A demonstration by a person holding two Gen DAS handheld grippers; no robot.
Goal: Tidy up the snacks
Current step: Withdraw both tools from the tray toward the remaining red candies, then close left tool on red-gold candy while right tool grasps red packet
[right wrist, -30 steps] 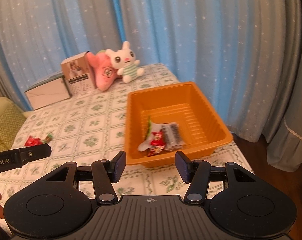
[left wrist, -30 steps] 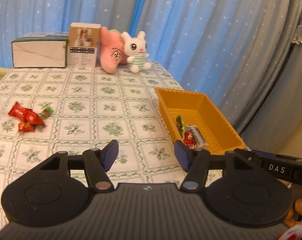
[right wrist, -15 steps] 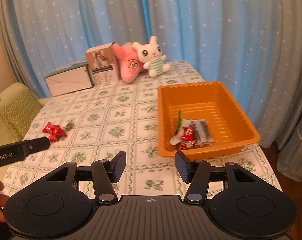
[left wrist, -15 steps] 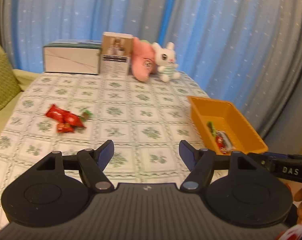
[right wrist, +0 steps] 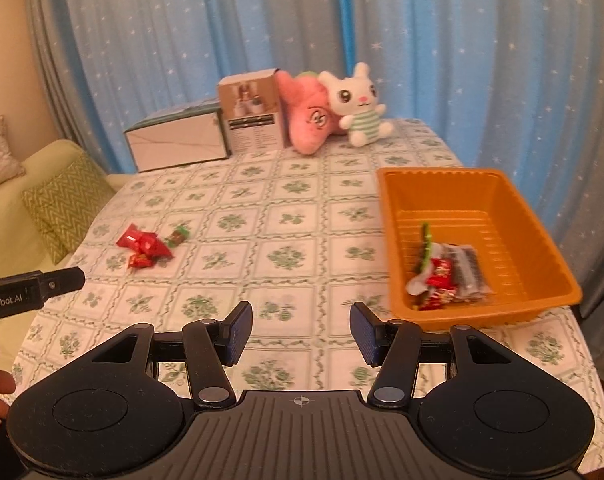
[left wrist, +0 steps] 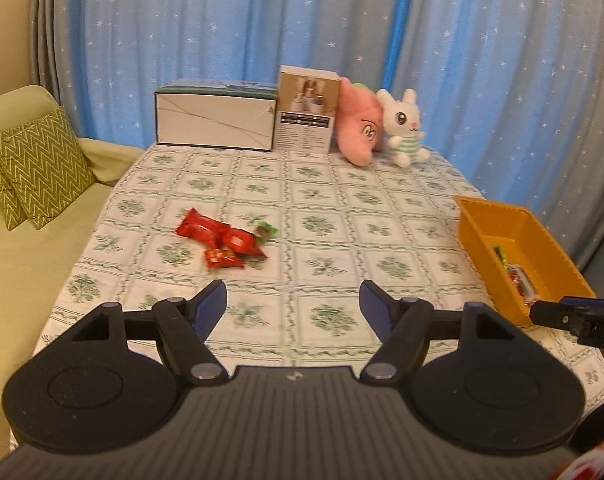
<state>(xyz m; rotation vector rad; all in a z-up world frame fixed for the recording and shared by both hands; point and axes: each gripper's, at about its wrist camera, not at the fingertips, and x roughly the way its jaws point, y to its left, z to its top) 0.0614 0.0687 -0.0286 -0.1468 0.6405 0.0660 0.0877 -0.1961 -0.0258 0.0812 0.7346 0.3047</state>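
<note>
Red snack packets (left wrist: 221, 240) and a small green-wrapped candy (left wrist: 266, 229) lie in a loose pile on the left of the tablecloth; the pile also shows in the right wrist view (right wrist: 143, 246). An orange tray (right wrist: 542, 248) at the table's right edge holds several snacks (right wrist: 446, 272); it also shows in the left wrist view (left wrist: 538, 240). My left gripper (left wrist: 293, 308) is open and empty, above the near table edge, short of the pile. My right gripper (right wrist: 299, 332) is open and empty, near the tray's front left corner.
At the back of the table stand a white box (left wrist: 215, 118), a brown carton (left wrist: 308, 110), a pink plush (left wrist: 360, 128) and a white bunny plush (left wrist: 404, 128). A yellow-green sofa with zigzag cushions (left wrist: 37, 168) is left of the table. Blue curtains hang behind.
Both grippers have pulled back and swung left, so more of the table and the sofa show. The tray sits further right in both views. Both grippers stay open and empty.
</note>
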